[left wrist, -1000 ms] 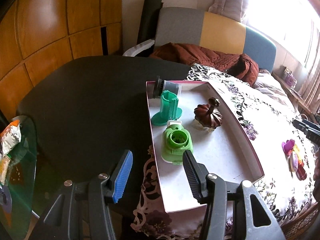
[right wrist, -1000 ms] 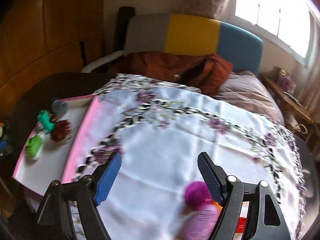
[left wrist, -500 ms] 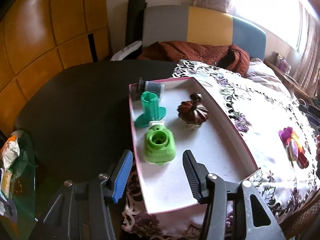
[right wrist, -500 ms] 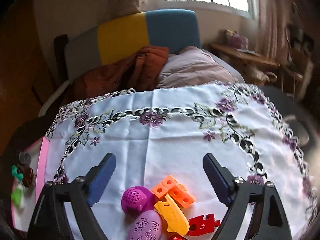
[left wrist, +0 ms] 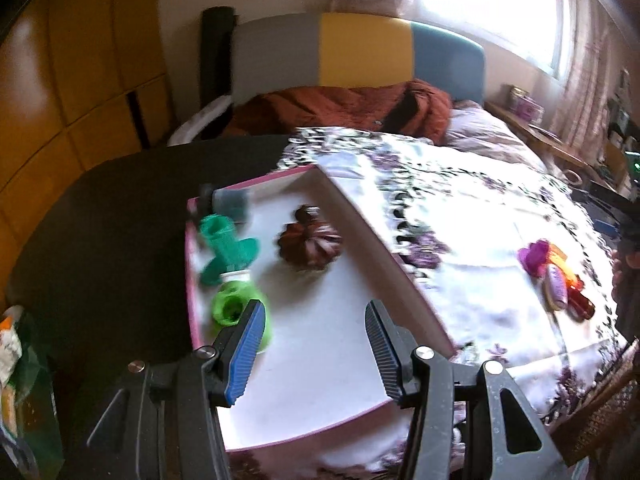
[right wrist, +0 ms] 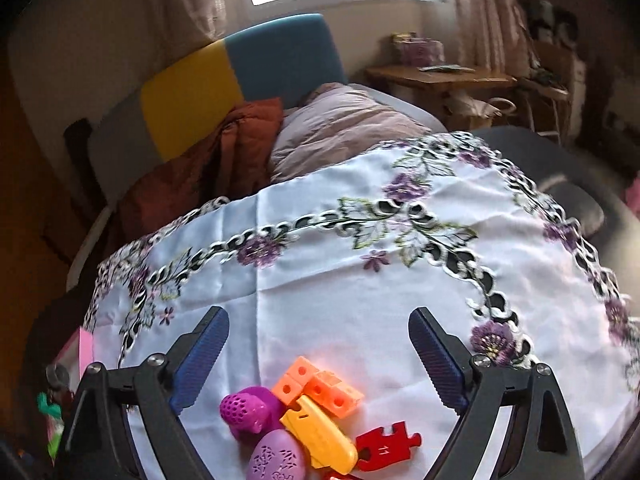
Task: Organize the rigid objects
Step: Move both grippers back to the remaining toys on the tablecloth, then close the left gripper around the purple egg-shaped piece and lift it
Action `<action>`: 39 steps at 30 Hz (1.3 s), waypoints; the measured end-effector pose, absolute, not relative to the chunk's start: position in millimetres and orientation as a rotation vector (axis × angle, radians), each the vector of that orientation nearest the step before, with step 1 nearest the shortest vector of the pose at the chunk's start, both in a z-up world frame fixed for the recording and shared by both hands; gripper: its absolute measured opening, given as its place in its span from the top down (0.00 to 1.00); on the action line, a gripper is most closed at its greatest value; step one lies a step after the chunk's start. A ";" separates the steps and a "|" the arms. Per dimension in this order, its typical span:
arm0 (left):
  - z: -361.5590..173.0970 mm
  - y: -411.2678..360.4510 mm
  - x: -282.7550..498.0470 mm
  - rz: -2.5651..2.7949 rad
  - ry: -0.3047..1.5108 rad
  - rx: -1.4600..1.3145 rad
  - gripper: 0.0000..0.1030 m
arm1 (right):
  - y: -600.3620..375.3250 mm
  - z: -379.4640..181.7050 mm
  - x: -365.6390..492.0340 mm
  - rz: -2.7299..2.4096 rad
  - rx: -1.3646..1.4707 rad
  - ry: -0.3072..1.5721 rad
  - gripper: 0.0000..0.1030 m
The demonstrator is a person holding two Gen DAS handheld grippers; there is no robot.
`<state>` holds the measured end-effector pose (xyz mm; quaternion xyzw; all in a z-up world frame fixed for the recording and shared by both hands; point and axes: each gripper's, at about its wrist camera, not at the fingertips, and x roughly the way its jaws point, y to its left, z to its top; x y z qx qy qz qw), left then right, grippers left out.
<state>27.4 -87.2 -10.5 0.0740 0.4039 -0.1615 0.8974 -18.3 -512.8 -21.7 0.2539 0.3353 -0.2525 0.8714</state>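
A pink-rimmed white tray (left wrist: 384, 248) sits on the table's left part and holds a light green piece (left wrist: 232, 308), a teal piece (left wrist: 224, 244), a brown pumpkin-shaped piece (left wrist: 310, 242) and a grey cylinder (left wrist: 232, 200). My left gripper (left wrist: 314, 340) is open and empty over the tray's near end. My right gripper (right wrist: 318, 354) is open and empty just above a pile of toys: an orange block (right wrist: 316, 386), a purple ball (right wrist: 250, 410), a yellow piece (right wrist: 320, 436), a purple egg (right wrist: 276, 458) and a red puzzle piece (right wrist: 386, 446). The pile also shows in the left wrist view (left wrist: 554, 272).
A white embroidered cloth (right wrist: 360, 280) covers the round dark table (left wrist: 120, 208). A multicoloured sofa (left wrist: 360, 52) with a rust blanket (left wrist: 340, 108) stands behind. A wooden side table (right wrist: 440, 76) stands at the back right. A snack bag (left wrist: 12, 344) lies at far left.
My left gripper has swung right and come closer over the tray. My right gripper has turned right, away from the tray, and come down over the toy pile.
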 end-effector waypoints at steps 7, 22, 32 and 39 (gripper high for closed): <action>-11.0 -128.0 27.8 -0.476 0.871 0.153 0.49 | -535.3 -28.4 -33.8 -0.596 0.667 0.689 0.09; -48.6 -271.1 21.1 -0.875 1.029 0.228 0.49 | -547.0 -30.8 -44.5 -0.552 0.795 0.636 0.09; -66.4 -337.8 19.2 -0.972 1.073 0.293 0.49 | -548.8 -29.7 -45.4 -0.537 0.811 0.623 0.09; -74.8 -373.6 14.2 -1.002 1.074 0.362 0.49 | -554.7 -28.6 -52.1 -0.549 0.850 0.589 0.09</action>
